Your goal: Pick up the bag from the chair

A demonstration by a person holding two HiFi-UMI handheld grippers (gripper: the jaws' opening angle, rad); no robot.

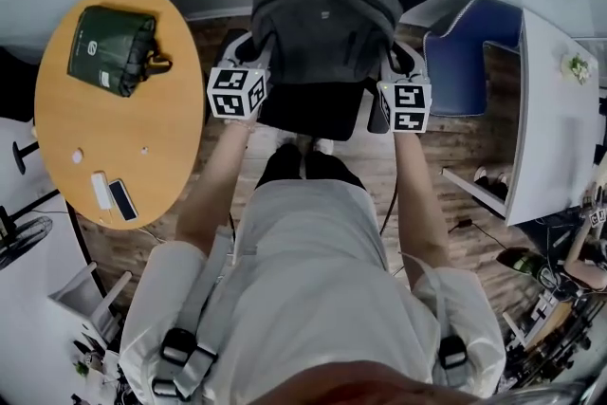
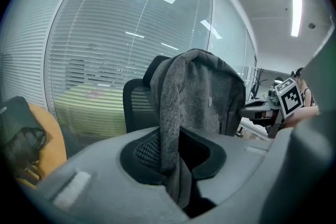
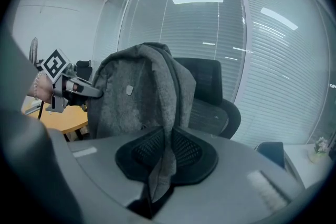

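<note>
The left gripper (image 1: 252, 49) and right gripper (image 1: 397, 59) each clamp one side of the grey bag (image 1: 322, 14), apparently to raise it evenly off the chair (image 1: 313, 114).

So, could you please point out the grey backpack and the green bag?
grey backpack (image 1: 322, 28): head view, on its upper fabric panel.
green bag (image 1: 110, 49): head view, middle of its top face.
</note>
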